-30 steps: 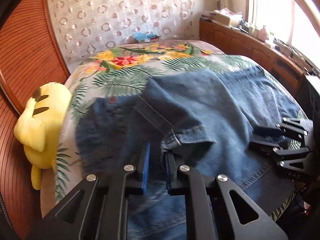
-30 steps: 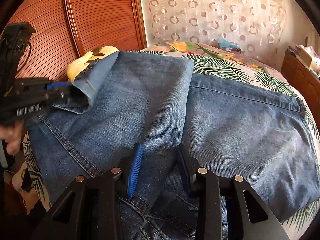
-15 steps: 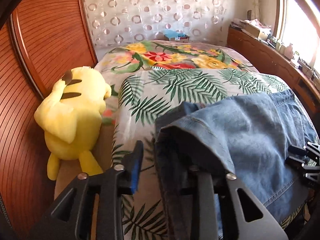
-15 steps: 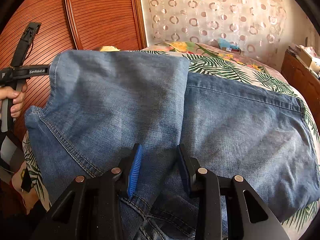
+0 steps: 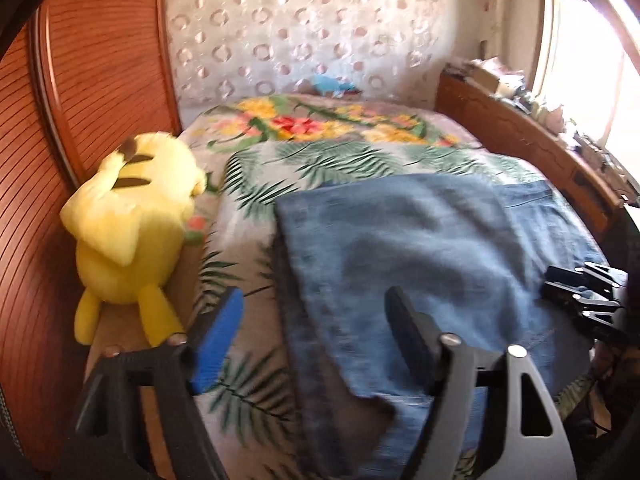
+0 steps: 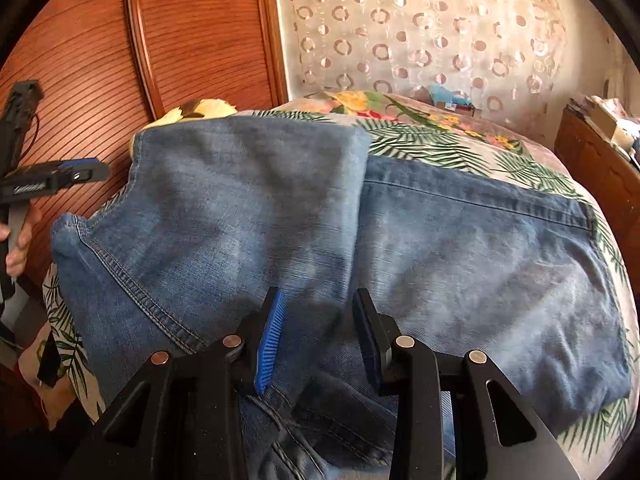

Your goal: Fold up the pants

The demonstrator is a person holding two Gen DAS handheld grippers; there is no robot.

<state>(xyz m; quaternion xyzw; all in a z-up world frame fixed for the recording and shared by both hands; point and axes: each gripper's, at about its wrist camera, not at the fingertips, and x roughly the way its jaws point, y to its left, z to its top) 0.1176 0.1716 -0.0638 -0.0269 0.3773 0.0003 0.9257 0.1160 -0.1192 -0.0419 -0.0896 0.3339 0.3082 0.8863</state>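
Note:
Blue denim pants [image 6: 280, 216] lie folded on the floral bed, one part laid over the other; they also show in the left wrist view [image 5: 400, 248]. My left gripper [image 5: 312, 316] is wide open and empty, above the pants' near left edge. It shows at the far left of the right wrist view [image 6: 86, 170], clear of the cloth. My right gripper [image 6: 318, 334] is open, with its fingers low over the pants' near fold. I cannot tell whether they touch the cloth. It shows at the right edge of the left wrist view [image 5: 576, 292].
A yellow plush toy [image 5: 132, 224] lies at the bed's left edge against the wooden headboard [image 5: 92, 92]. The floral bedspread [image 5: 320, 140] stretches behind the pants. A wooden ledge [image 5: 532, 148] with clutter runs along the right under the window.
My left gripper let go of the pant hem, opened wide and drew back left. The lifted denim flap now lies flat. My right gripper has not moved.

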